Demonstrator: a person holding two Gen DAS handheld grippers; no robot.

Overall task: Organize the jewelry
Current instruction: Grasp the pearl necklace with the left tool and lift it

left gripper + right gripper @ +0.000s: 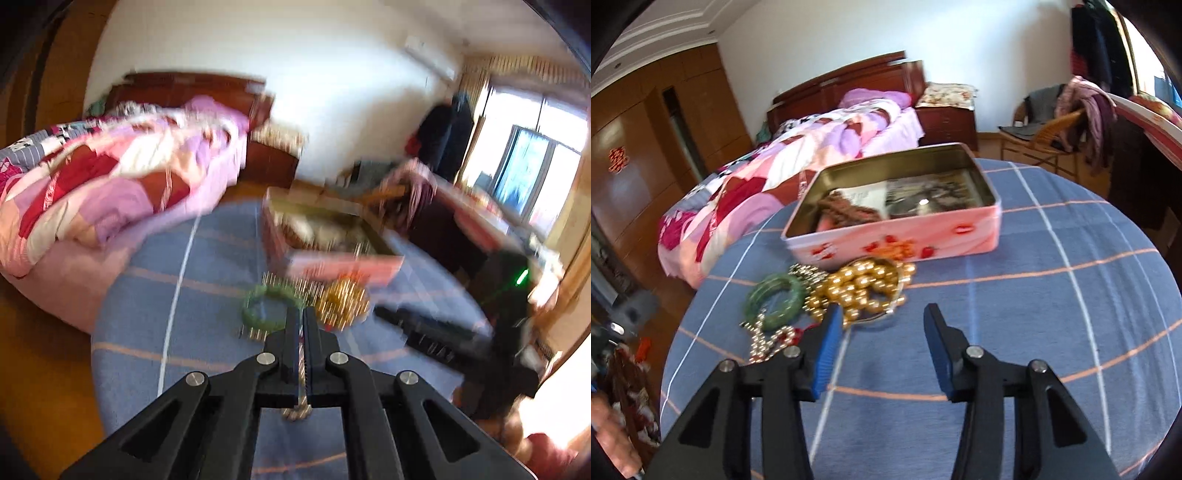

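Open right gripper (882,314) hovers beside gold beads (864,286), near tin (897,236).

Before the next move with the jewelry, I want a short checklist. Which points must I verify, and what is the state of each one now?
1. Left hand-held gripper shut on a chain: ok; a beaded strand sits between its fingers.
2. Right hand-held gripper open: ok, wide gap.
3. Pink tin open to receive pieces: ok, no lid on it.
4. Room left in the tin: ok; items lie on the bottom only.
5. Gold bead necklace and green bangle free from each other: cannot tell; they lie close, with a silver chain tangled beside them.
6. Left view sharp enough: not ok, blurred.
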